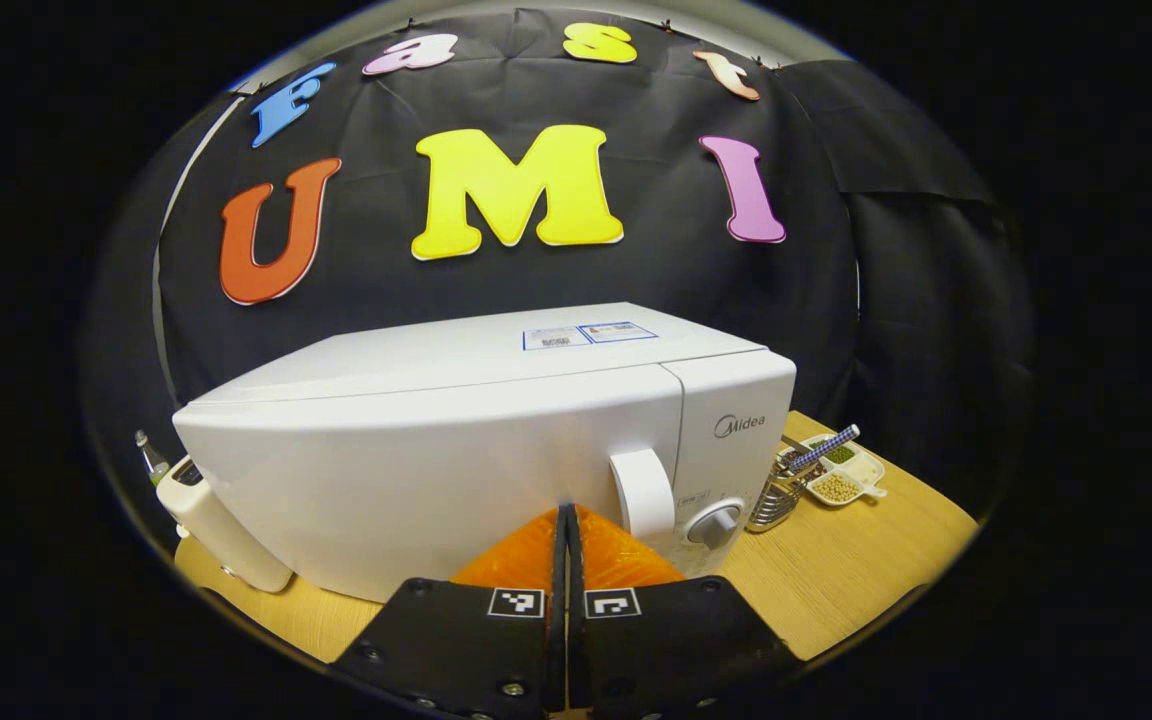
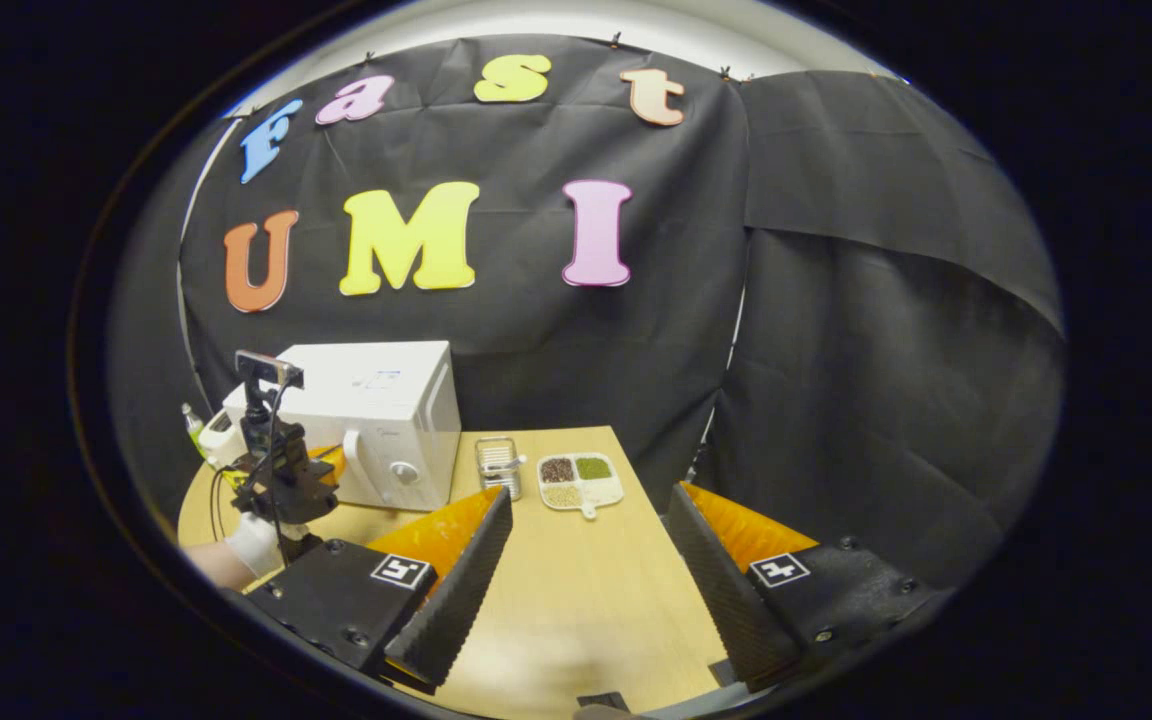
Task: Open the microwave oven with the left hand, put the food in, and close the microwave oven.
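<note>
The left hand-held gripper (image 1: 566,520), fingers pressed together, is held before the shut microwave (image 1: 496,440). The right hand-held gripper (image 2: 586,545) is spread wide over the surface (image 2: 576,600).

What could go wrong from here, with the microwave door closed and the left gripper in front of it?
The left gripper is shut just left of the door handle, so it may bump the microwave instead of hooking it. The food tray holds loose grains; the open right gripper could tip them.
</note>
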### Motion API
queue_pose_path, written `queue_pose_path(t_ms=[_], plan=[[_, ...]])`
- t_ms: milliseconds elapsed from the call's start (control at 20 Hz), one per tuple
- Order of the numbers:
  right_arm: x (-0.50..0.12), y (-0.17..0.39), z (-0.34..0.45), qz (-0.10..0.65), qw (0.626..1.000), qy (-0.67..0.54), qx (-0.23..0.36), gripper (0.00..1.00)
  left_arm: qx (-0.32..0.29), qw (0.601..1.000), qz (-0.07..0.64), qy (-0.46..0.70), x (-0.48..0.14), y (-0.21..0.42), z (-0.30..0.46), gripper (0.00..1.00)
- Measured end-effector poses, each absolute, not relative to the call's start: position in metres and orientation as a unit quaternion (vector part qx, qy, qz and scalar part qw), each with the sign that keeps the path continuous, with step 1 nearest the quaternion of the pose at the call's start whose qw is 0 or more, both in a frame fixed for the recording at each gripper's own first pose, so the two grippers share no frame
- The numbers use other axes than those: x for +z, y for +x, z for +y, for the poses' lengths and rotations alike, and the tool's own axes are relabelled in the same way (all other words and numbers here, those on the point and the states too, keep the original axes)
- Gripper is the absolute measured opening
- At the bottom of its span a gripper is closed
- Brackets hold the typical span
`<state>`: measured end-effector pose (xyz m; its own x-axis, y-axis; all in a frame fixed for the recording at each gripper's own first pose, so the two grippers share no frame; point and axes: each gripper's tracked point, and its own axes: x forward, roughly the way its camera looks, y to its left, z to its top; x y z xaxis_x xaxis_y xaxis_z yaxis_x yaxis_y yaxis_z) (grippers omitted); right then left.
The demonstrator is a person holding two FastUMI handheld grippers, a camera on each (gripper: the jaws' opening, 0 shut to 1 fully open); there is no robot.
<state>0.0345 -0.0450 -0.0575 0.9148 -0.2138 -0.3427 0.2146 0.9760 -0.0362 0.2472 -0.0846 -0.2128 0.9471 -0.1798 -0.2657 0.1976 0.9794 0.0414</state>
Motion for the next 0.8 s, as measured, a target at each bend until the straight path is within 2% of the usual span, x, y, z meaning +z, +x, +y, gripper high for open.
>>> queue_pose_path(t_ms=[50, 100, 250, 300, 350, 400, 450, 500, 550, 650, 700, 750, 800], plan=[[-0.057, 0.03, -0.042, 0.174, 0.979, 0.004, -0.108, 1.0, -0.094, 0.986, 0.137, 0.031, -0.214, 0.246, -0.086, 0.0], [-0.058, 0.027, -0.039, 0.175, 0.979, 0.004, -0.107, 0.92, -0.096, 0.985, 0.139, 0.021, -0.215, 0.241, -0.088, 0.0], [-0.054, 0.019, -0.033, 0.167, 0.981, 0.001, -0.104, 0.92, -0.101, 0.983, 0.153, 0.022, -0.217, 0.217, -0.086, 0.0], [-0.055, 0.017, -0.03, 0.166, 0.981, -0.001, -0.101, 1.0, -0.102, 0.981, 0.16, 0.029, -0.22, 0.207, -0.085, 0.0], [-0.058, 0.017, -0.026, 0.167, 0.981, -0.001, -0.096, 1.0, -0.104, 0.98, 0.165, 0.035, -0.228, 0.203, -0.083, 0.08], [-0.063, 0.017, -0.021, 0.171, 0.981, 0.001, -0.091, 0.92, -0.113, 0.978, 0.173, 0.035, -0.231, 0.186, -0.081, 0.24], [-0.066, 0.017, -0.014, 0.173, 0.981, 0.005, -0.084, 0.92, -0.119, 0.977, 0.176, 0.031, -0.235, 0.174, -0.08, 0.55], [-0.07, 0.018, -0.007, 0.176, 0.981, 0.008, -0.077, 0.92, -0.119, 0.977, 0.174, 0.03, -0.235, 0.162, -0.076, 0.63], [-0.074, 0.018, 0.0, 0.179, 0.981, 0.009, -0.07, 0.92, -0.108, 0.978, 0.174, 0.033, -0.236, 0.152, -0.066, 0.87], [-0.081, 0.019, 0.018, 0.185, 0.981, 0.014, -0.053, 0.92, -0.084, 0.98, 0.178, 0.039, -0.235, 0.129, -0.044, 0.96], [-0.083, 0.018, 0.028, 0.186, 0.981, 0.015, -0.044, 1.0, -0.083, 0.98, 0.18, 0.032, -0.233, 0.12, -0.041, 0.97], [-0.085, 0.018, 0.037, 0.187, 0.982, 0.012, -0.036, 0.92, -0.081, 0.98, 0.18, 0.024, -0.227, 0.107, -0.035, 0.96], [-0.085, 0.018, 0.046, 0.184, 0.982, 0.009, -0.028, 0.92, -0.08, 0.981, 0.175, 0.02, -0.218, 0.098, -0.03, 0.97]])
